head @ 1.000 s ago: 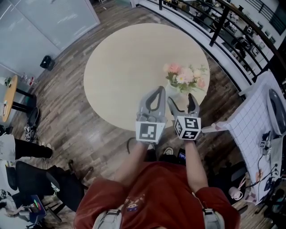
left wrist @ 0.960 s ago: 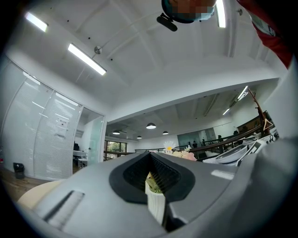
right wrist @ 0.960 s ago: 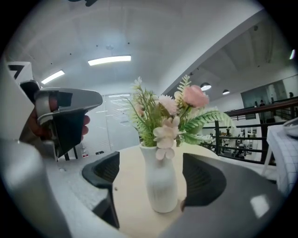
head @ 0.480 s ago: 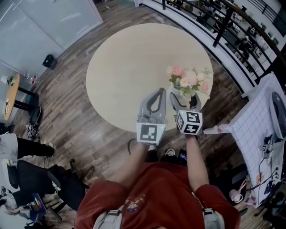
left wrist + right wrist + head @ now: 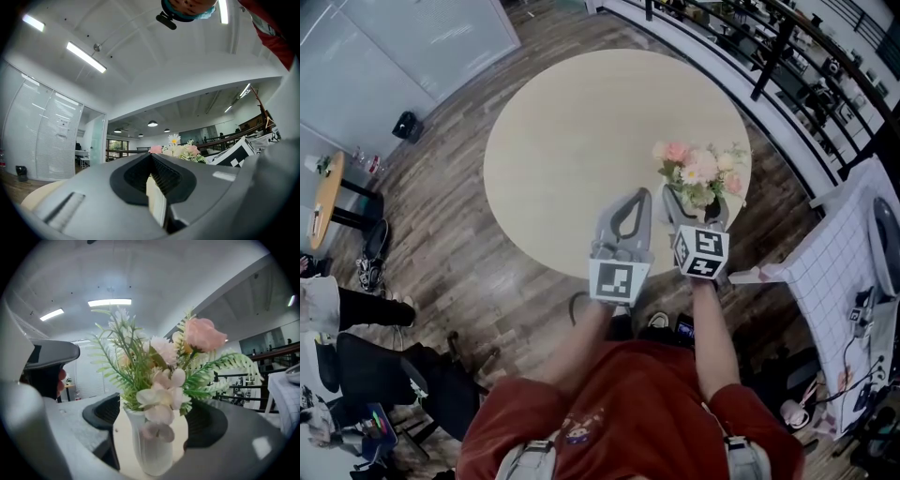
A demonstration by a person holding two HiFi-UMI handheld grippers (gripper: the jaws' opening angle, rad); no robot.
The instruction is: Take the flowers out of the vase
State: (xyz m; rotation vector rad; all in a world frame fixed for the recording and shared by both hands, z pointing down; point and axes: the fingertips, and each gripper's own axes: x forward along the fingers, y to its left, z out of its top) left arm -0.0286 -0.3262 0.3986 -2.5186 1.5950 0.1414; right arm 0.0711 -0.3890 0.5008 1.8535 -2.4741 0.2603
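Head view, looking steeply down: a person in a red shirt (image 5: 619,412) holds 2 grippers out over the near edge of a round, pale table (image 5: 572,131). The left gripper (image 5: 633,195) has its jaws pressed together at the tips, forming a closed loop with nothing in it. The left gripper view shows only a thin sliver of tabletop between the pads. The right gripper (image 5: 692,210) sits just beside it, jaws spread wide.

Right gripper view: a white vase (image 5: 152,446) stands upright on the table between the 2 dark pads. A slim strip of tabletop shows on each side of it, so neither pad touches it. The flowers (image 5: 161,357) are in the vase: pink and cream blooms with green fern-like sprigs, rising above the jaws.

Seen from above, the bouquet sits near the table's right edge, on the side close to the person. Around the table is dark wood-plank floor (image 5: 459,253). To the right stands a white grid-patterned surface (image 5: 830,272). Beyond the table runs a dark railing (image 5: 787,42), and at the far upper left is a pale glass wall (image 5: 394,47).
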